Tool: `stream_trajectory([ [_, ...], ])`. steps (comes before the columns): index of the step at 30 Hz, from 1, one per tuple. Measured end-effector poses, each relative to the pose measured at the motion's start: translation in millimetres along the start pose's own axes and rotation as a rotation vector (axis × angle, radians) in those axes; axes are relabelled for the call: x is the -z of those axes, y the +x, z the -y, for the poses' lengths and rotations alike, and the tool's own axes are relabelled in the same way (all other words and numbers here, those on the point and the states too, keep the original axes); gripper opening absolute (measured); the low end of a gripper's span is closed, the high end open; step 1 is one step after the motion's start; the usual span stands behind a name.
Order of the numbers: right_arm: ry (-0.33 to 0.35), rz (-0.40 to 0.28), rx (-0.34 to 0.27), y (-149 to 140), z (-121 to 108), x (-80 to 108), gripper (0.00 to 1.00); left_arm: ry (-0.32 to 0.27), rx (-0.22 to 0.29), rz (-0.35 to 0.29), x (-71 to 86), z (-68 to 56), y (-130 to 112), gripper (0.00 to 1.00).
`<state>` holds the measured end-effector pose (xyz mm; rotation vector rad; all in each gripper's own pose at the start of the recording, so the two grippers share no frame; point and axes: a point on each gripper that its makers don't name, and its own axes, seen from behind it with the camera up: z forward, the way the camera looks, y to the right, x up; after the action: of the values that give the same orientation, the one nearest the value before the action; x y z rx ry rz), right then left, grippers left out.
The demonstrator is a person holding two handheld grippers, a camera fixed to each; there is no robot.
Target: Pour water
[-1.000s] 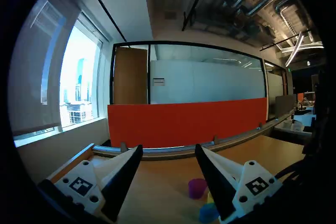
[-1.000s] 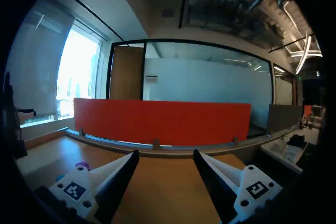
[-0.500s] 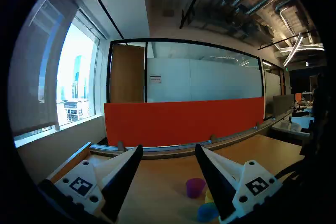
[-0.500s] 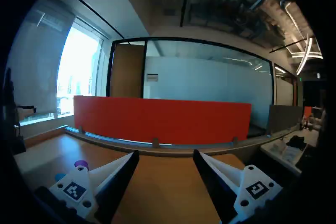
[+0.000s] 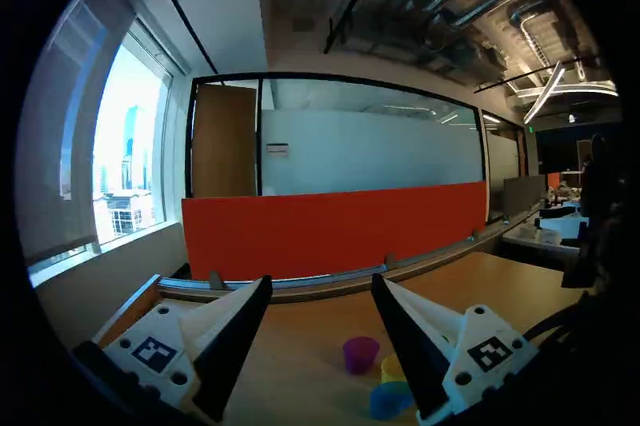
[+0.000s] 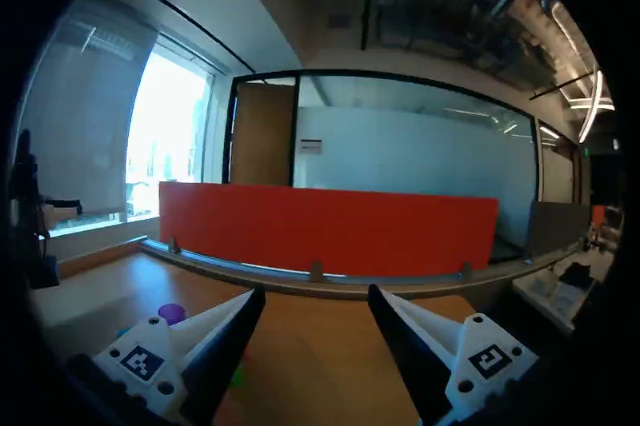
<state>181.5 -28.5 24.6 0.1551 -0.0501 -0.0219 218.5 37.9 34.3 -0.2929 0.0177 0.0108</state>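
In the left gripper view, my left gripper [image 5: 320, 346] is open and holds nothing, hovering over a wooden table [image 5: 304, 362]. A purple cup [image 5: 360, 353] stands on the table between the fingers. A yellow cup [image 5: 391, 367] and a blue cup [image 5: 390, 399] sit lower, beside the right finger. In the right gripper view, my right gripper [image 6: 316, 346] is open and empty above the same table [image 6: 320, 346]. The purple cup [image 6: 171, 313] peeks out behind its left finger, with a bit of a green thing [image 6: 238, 376] below it.
An orange divider panel [image 5: 336, 230] with a metal rail runs along the table's far edge. A bright window [image 5: 120, 170] is at the left and a glass-walled room behind. More desks with clutter [image 6: 560, 286] lie at the right.
Both views have tipped slightly down and shifted. The cups show more fully in the left gripper view, and the purple cup has moved right in the right gripper view. Both grippers remain open.
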Motion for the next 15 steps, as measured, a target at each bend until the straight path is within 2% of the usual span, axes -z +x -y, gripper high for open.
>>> stream_trajectory([
  [9, 0.139, -0.008, 0.01, 8.6, 27.9, 3.4, 0.99, -0.112, 0.017, -0.008, 2.7, -20.6, 9.6, 0.92],
  [15, 0.203, 0.007, 0.001, 9.3, 41.2, 5.1, 0.99, -0.172, 0.046, -0.006, 4.1, -33.3, 10.5, 0.92],
])
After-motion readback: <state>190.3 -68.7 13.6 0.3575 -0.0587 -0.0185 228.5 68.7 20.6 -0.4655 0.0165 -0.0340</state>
